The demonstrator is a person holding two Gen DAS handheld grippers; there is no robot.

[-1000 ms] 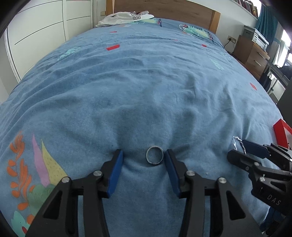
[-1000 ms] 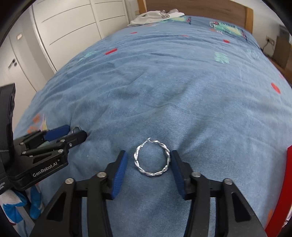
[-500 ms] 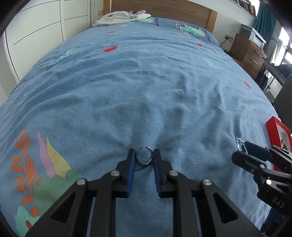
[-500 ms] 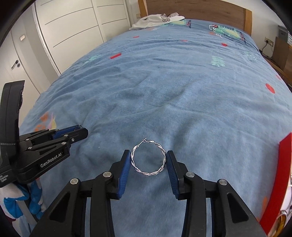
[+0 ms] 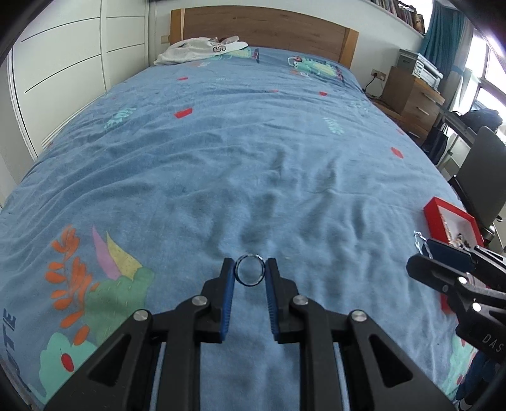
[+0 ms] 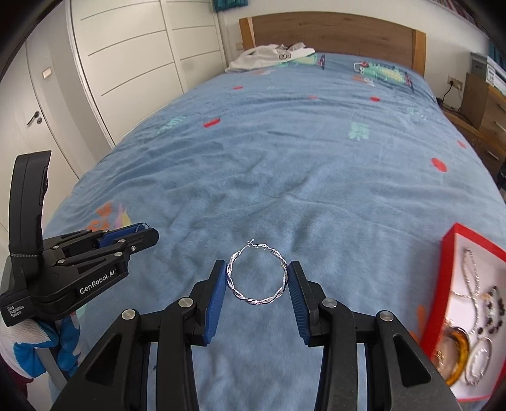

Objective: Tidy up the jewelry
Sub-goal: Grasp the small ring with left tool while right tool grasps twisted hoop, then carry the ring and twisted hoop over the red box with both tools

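Observation:
My left gripper [image 5: 249, 271] is shut on a small silver ring [image 5: 241, 276], held above the blue bedspread [image 5: 253, 151]. My right gripper [image 6: 256, 274] is shut on a twisted silver hoop earring [image 6: 231, 278], also lifted off the bed. A red jewelry box [image 6: 442, 284] with a white inside lies at the right, holding a chain, a dark bead bracelet, an amber bangle and a silver hoop; it also shows in the left wrist view [image 5: 438, 215]. The left gripper shows in the right wrist view [image 6: 139, 235], the right gripper in the left wrist view [image 5: 420, 257].
White clothes [image 5: 196, 49] lie by the wooden headboard [image 5: 262, 28]. White wardrobe doors [image 6: 126, 63] run along the left. A wooden dresser [image 5: 411, 95] and a dark chair [image 5: 480, 177] stand at the right of the bed.
Both grippers closed on their pieces, the ring and the hoop earring, and lifted them off the bedspread. The red box came further into view.

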